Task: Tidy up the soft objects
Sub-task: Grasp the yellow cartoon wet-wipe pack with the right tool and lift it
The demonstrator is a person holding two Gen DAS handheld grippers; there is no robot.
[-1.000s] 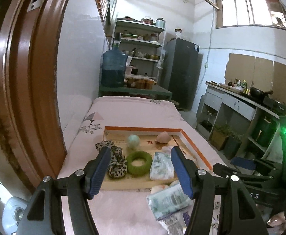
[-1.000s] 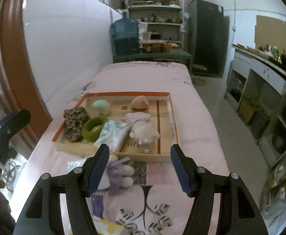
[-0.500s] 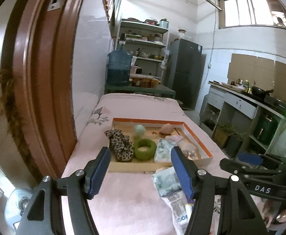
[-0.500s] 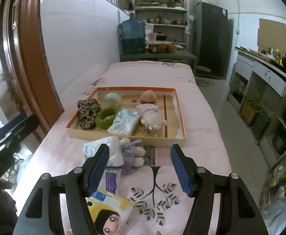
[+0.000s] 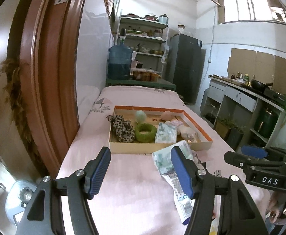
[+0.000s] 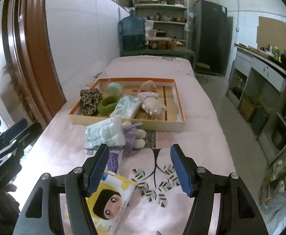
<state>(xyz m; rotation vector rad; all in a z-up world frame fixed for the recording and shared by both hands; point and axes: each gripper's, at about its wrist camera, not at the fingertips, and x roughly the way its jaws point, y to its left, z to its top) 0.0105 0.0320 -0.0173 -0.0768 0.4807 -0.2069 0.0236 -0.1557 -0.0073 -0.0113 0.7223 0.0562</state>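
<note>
Inside tray (image 6: 179, 105): scrunchie (image 6: 90, 100), green ring (image 6: 108, 105), tissue pack (image 6: 126, 106), doll (image 6: 152, 102); both grippers' fingers apart.

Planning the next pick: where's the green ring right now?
In the right wrist view the green ring lies in the tray, front left part, between the leopard-print scrunchie and a tissue pack.

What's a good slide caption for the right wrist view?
Open right gripper above a pink-covered table, facing a tray of soft items, with tissue packs lying loose in front.
</note>
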